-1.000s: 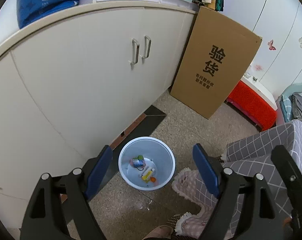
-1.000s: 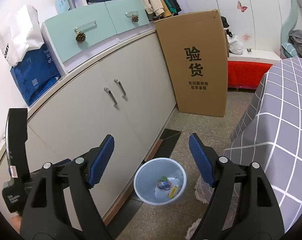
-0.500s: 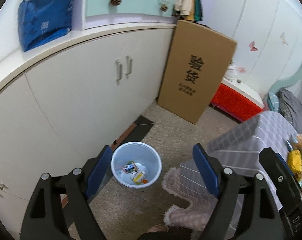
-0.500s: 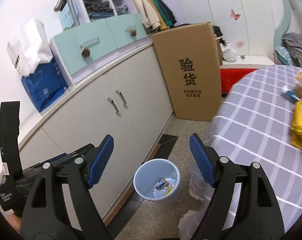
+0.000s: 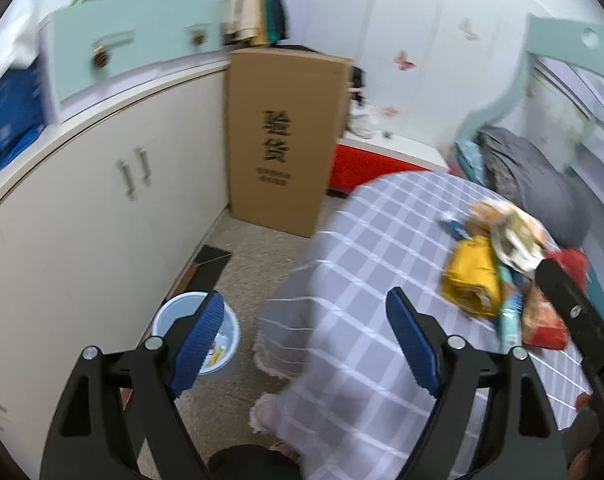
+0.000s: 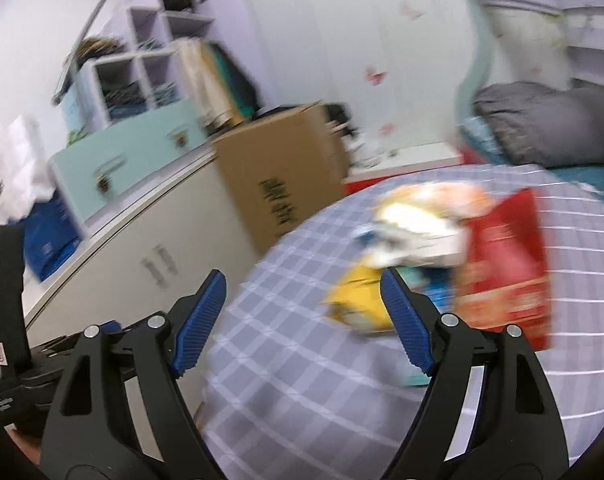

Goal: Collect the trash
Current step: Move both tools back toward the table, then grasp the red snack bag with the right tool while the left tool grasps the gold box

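A pile of trash lies on the table with the grey checked cloth (image 5: pixel 365 264): a yellow bag (image 5: pixel 471 276), crumpled wrappers (image 5: pixel 509 228) and a red packet (image 5: pixel 545 320). My left gripper (image 5: pixel 305 312) is open and holds nothing, above the table's near edge and left of the pile. The pale blue bin (image 5: pixel 230 336) stands on the floor at lower left, half hidden by my left finger, with some litter inside. In the right wrist view my right gripper (image 6: pixel 302 292) is open and holds nothing. The yellow bag (image 6: pixel 361 304) and a red bag (image 6: pixel 505 268) lie just beyond its right finger. Both views are blurred.
A tall cardboard box (image 5: pixel 282 160) leans against the white cabinets (image 5: pixel 102 220) on the left. A red storage box (image 5: pixel 361 168) sits behind the table, and grey bedding (image 5: pixel 533 184) lies at the far right. Speckled floor (image 5: pixel 254 264) runs between cabinets and table.
Both views have swung up and right, from the bin on the floor to the table. The trash pile has come into view. The bin has left the right wrist view.
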`<state>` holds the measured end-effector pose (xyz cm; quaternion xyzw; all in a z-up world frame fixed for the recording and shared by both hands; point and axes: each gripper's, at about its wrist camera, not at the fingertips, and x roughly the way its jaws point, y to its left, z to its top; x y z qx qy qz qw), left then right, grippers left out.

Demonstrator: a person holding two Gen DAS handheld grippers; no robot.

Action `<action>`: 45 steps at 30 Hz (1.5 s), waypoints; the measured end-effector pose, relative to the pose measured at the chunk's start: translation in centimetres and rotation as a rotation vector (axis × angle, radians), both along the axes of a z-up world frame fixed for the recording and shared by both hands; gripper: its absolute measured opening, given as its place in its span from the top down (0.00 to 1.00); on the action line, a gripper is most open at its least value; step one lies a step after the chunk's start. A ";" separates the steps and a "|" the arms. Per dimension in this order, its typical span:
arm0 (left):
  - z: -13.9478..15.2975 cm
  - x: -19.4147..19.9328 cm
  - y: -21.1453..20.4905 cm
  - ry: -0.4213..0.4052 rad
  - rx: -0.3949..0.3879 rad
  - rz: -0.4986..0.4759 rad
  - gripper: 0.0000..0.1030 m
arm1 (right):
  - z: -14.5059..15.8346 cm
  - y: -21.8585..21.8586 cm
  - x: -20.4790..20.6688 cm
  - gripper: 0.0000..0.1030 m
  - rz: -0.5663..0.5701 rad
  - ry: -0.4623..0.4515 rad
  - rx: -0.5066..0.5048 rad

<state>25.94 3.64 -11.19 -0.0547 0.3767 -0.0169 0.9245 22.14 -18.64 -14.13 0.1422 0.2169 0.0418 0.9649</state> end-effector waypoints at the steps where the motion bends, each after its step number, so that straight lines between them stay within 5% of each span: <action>1: 0.1 -0.1 -1.2 -0.002 0.003 -0.022 0.21 | 0.1 -1.5 -0.6 0.24 -0.042 -0.007 0.011; 6: 0.4 -0.6 -5.8 -0.010 0.053 -0.097 0.20 | -0.7 -8.2 -1.7 0.20 -0.222 0.016 0.031; 12: 0.5 -0.9 -9.9 -0.012 0.096 -0.151 0.20 | -3.4 -11.6 0.9 0.21 -0.153 0.131 0.091; 13: 0.5 -0.8 -10.4 -0.011 0.104 -0.156 0.20 | -3.5 -11.7 1.4 0.27 -0.145 0.138 0.081; 15: 0.5 -0.6 -11.1 -0.006 0.113 -0.164 0.20 | -3.8 -11.7 1.9 0.63 -0.115 0.152 0.088; 20: 0.3 0.2 -12.8 0.000 0.121 -0.185 0.20 | -4.2 -12.9 2.2 0.75 -0.029 0.168 0.137; 28: -0.1 2.2 -16.2 -0.008 0.108 -0.222 0.20 | -1.2 -15.2 -0.3 0.77 -0.117 0.043 0.067; 37: -1.5 4.1 -20.9 0.022 0.074 -0.330 0.20 | -2.5 -17.3 0.1 0.77 -0.170 0.089 0.005; 45: -2.7 6.6 -24.4 0.069 0.013 -0.371 0.20 | -3.3 -19.0 0.4 0.77 -0.137 0.118 0.055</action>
